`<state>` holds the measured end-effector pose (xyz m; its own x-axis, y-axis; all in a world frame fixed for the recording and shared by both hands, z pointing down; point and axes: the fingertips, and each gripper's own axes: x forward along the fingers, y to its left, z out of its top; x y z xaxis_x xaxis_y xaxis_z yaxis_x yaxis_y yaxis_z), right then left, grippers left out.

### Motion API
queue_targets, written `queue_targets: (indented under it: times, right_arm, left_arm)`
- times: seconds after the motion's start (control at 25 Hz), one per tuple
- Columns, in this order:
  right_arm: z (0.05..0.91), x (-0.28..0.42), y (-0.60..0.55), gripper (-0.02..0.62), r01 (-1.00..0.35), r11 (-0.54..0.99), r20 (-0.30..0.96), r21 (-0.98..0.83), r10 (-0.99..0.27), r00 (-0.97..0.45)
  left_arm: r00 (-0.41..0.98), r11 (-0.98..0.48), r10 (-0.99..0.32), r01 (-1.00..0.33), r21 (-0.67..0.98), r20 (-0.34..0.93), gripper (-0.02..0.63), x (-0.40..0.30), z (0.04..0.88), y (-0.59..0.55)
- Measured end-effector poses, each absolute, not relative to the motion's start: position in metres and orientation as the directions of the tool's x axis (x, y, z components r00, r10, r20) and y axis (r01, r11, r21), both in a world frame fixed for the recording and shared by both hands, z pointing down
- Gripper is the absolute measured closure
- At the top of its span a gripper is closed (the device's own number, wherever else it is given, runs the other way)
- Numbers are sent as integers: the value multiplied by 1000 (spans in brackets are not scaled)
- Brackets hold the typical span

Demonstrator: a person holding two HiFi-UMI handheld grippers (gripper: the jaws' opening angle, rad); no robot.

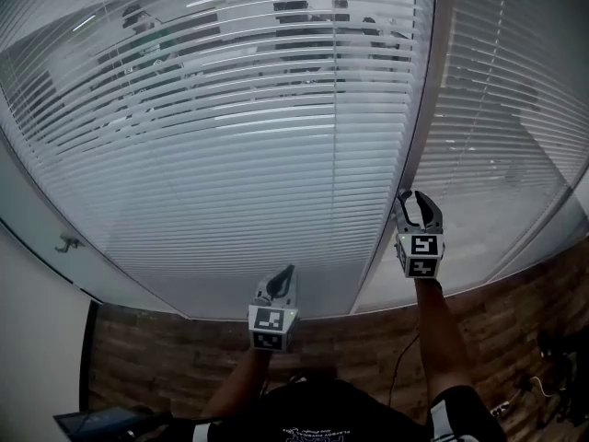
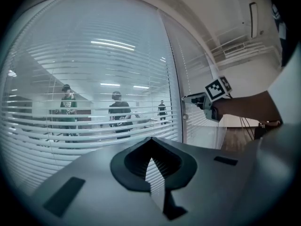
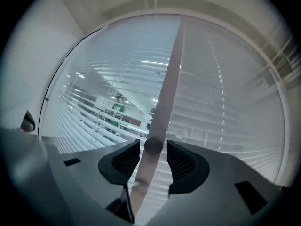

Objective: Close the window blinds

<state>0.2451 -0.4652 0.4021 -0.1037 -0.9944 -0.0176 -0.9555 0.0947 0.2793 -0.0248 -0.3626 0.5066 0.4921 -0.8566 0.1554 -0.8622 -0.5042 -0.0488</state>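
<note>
White slatted blinds (image 1: 230,145) cover the big window; their slats stand partly open, so the room behind shows through. A second blind (image 1: 502,136) hangs to the right of the window post (image 1: 405,164). The pale tilt wand (image 3: 164,88) hangs in front of that post. My right gripper (image 1: 416,197) is at the wand; in the right gripper view the wand's lower end sits between the jaws (image 3: 153,147) with a thin gap on each side, so the gripper is open. My left gripper (image 1: 287,276) hovers lower and left, before the big blind, jaws together (image 2: 150,140) on nothing.
Several people (image 2: 120,114) stand in the room behind the glass. A small hook (image 1: 66,243) sticks out of the white wall at the left. Below the window runs a brown wood-patterned floor (image 1: 166,348). A dark flat device (image 1: 97,422) lies at the bottom left.
</note>
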Motion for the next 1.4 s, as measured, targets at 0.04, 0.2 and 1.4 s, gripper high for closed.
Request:
queue_targets:
  times: [0.04, 0.2, 1.4]
  right_arm:
    - [402, 245, -467, 434, -961, 98, -14, 260, -994, -106]
    - [395, 245, -469, 434, -979, 73, -39, 188, -996, -82]
    - [393, 237, -469, 469, -889, 41, -12, 455, -999, -52]
  left_arm:
    - [495, -508, -855, -859, -60, 155, 611, -23, 507, -361]
    - [495, -510, -855, -856, -80, 156, 611, -23, 510, -359]
    - [511, -520, -846, -854, -23, 154, 611, -18, 505, -364]
